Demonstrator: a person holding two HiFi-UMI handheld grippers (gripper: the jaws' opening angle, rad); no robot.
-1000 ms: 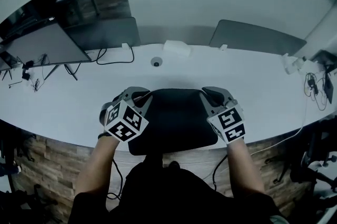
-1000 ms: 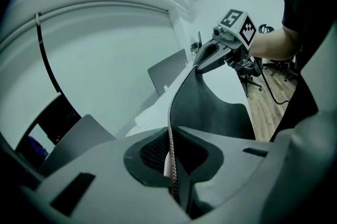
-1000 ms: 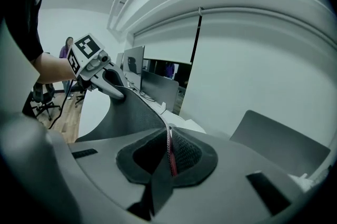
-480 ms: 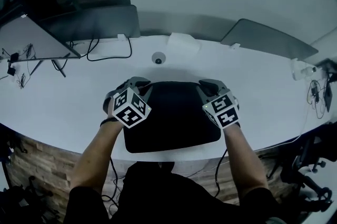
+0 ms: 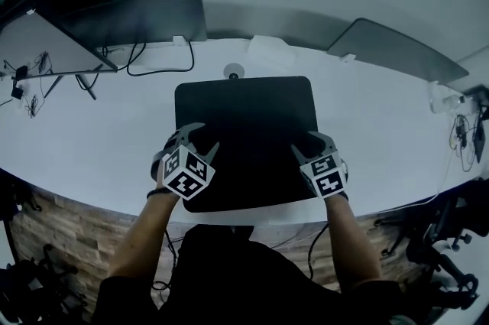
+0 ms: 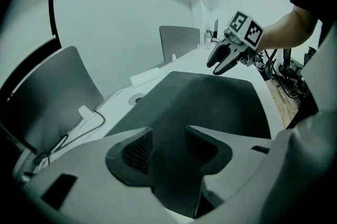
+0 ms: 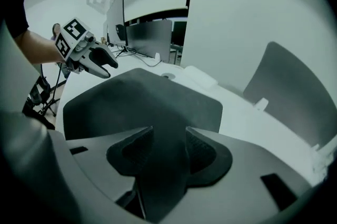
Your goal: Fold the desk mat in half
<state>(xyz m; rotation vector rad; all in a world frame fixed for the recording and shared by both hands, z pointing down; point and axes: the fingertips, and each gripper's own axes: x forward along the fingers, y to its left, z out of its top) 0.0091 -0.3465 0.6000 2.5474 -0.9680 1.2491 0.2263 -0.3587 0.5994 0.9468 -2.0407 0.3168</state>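
Note:
The dark desk mat [image 5: 244, 132] lies spread flat on the white desk [image 5: 99, 147], reaching from near the front edge to the round grommet [image 5: 233, 71]. My left gripper [image 5: 200, 138] sits over its near left part and my right gripper [image 5: 309, 144] over its near right part. In the left gripper view the left gripper [image 6: 168, 146] shows parted jaws with the mat [image 6: 210, 101] running between them, pads not pressing. The right gripper [image 7: 168, 146] looks the same over the mat [image 7: 142, 101]. Both pairs of jaws have just been opening.
A dark monitor [image 5: 130, 21] stands at the back left and a grey tilted panel [image 5: 397, 48] at the back right. A white box [image 5: 269, 52] and cables [image 5: 153, 63] lie behind the mat. More gear [image 5: 451, 98] sits at the right end.
Both grippers came down and toward the front edge. The mat, earlier held up and looking short, now lies flat and stretches back to the grommet. The jaws have parted.

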